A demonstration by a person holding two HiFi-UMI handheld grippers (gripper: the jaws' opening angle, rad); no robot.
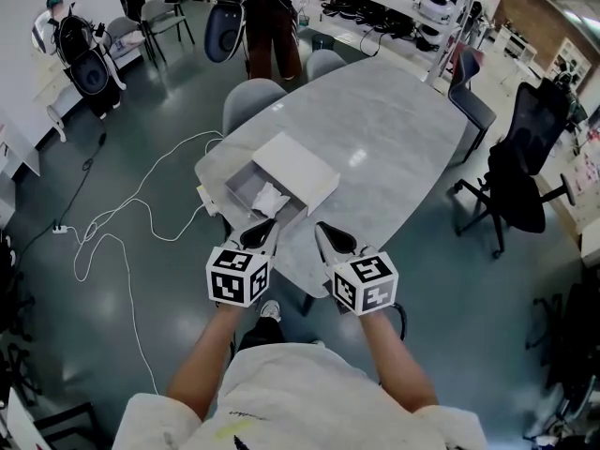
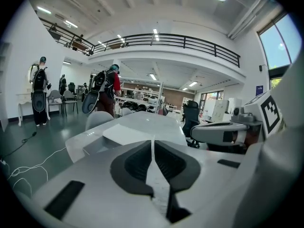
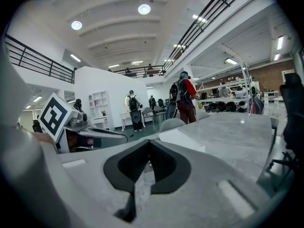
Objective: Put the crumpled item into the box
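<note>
My left hand-held gripper & right hand-held gripper sit clenched, empty, at lower centre, w/ the crumpled item already lying in the open box on the bench, just up-frame of the left one, so left's nearer.

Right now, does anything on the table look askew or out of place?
Only the white lid: it lies skewed over the open box's far side, not seated. The crumpled item sits inside the box.
</note>
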